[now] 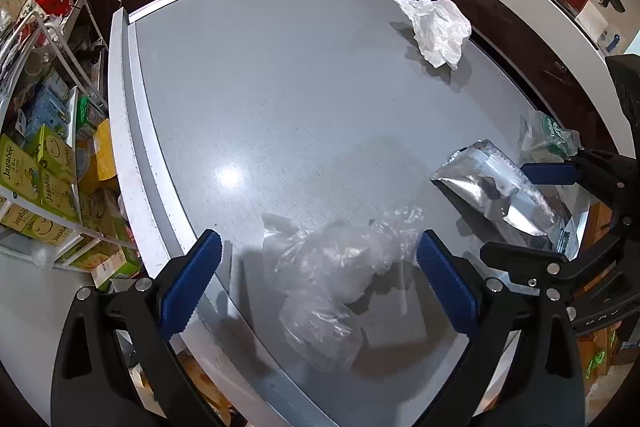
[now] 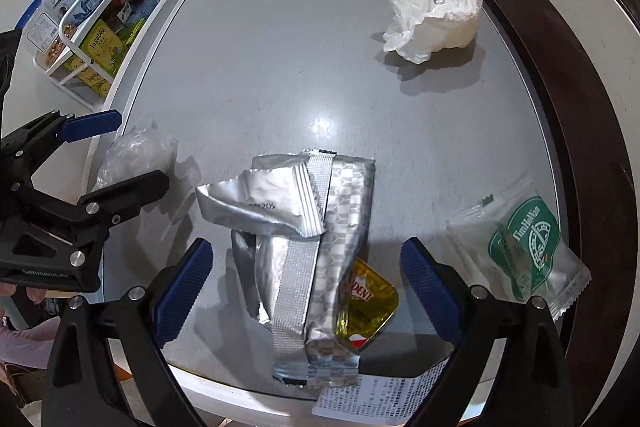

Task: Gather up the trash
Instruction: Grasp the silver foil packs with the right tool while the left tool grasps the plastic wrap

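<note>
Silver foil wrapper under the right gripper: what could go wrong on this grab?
1. The silver foil wrapper partly covers a yellow butter packet; the open right gripper may pinch both or drag the packet along.
2. It lies near the table edge, so a nudge could push it off.
3. The left gripper, open over the clear plastic bag, works close by; the two may collide.

Crumpled tissue (image 2: 430,15) at the table's (image 2: 260,67) far right, foil wrapper (image 2: 312,247) near the front edge, butter packet (image 2: 370,307) tucked under its right side, clear printed sachet (image 2: 520,247) further right, plastic bag (image 1: 340,279) to the left (front edge), snack rack (image 2: 92,39) beyond the table's left side.
</note>
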A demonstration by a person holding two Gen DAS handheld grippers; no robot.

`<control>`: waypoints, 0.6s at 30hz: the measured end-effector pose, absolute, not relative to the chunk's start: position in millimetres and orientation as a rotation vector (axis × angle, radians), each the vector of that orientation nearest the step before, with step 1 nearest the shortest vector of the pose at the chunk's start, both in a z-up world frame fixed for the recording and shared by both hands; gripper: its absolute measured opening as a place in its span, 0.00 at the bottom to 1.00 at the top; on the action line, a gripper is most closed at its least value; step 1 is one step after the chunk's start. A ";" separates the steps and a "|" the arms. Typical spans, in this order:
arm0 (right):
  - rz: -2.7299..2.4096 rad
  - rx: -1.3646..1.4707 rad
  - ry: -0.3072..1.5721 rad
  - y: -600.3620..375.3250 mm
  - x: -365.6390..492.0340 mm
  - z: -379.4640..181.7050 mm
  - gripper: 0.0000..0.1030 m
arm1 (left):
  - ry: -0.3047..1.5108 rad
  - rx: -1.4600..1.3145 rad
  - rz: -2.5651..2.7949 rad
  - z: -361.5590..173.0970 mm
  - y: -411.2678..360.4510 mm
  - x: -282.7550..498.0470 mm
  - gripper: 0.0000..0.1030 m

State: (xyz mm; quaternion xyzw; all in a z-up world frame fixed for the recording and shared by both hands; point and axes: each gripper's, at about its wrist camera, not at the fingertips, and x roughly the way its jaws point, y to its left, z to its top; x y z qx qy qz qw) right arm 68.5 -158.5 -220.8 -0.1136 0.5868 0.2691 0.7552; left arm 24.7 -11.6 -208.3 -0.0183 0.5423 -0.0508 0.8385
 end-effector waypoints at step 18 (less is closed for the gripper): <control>0.587 -0.188 1.276 -159.2 75.2 -217.4 0.44 | 1.166 -0.054 -0.119 -209.4 -1.1 20.6 0.63</control>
